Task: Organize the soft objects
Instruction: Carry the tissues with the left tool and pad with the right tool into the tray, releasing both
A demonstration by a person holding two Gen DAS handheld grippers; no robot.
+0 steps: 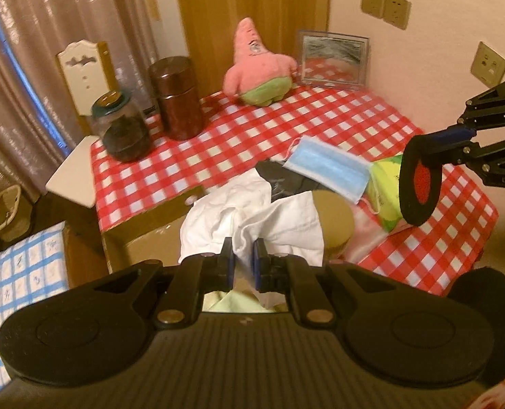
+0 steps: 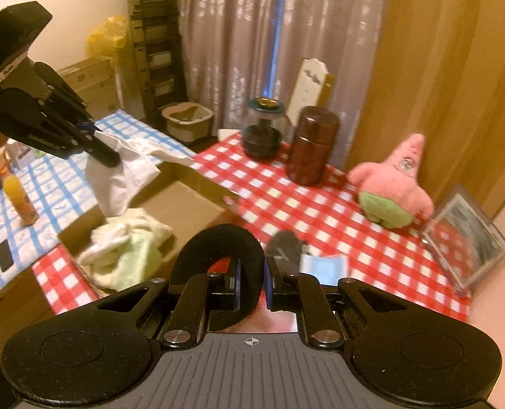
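My left gripper [image 1: 242,251] is shut on a white cloth [image 1: 252,218] and holds it in the air over the open cardboard box [image 2: 191,208]; the right wrist view shows the cloth [image 2: 119,177] hanging from it. My right gripper [image 2: 252,272] is shut on a black foam ring with a red centre [image 2: 218,245], also seen in the left wrist view [image 1: 419,184]. A blue face mask [image 1: 330,172], a black cloth [image 1: 279,180] and a green-yellow packet [image 1: 387,191] lie on the red checked table [image 1: 252,122]. A pink star plush [image 1: 257,68] sits at the back. Pale cloths [image 2: 126,248] lie in the box.
A glass jar [image 1: 122,129] and a brown canister [image 1: 179,97] stand at the table's back left. A framed mirror [image 1: 332,58] leans on the wall. A blue checked table [image 2: 47,187] with a juice bottle [image 2: 20,197] and a phone [image 2: 5,255] stands beside the box.
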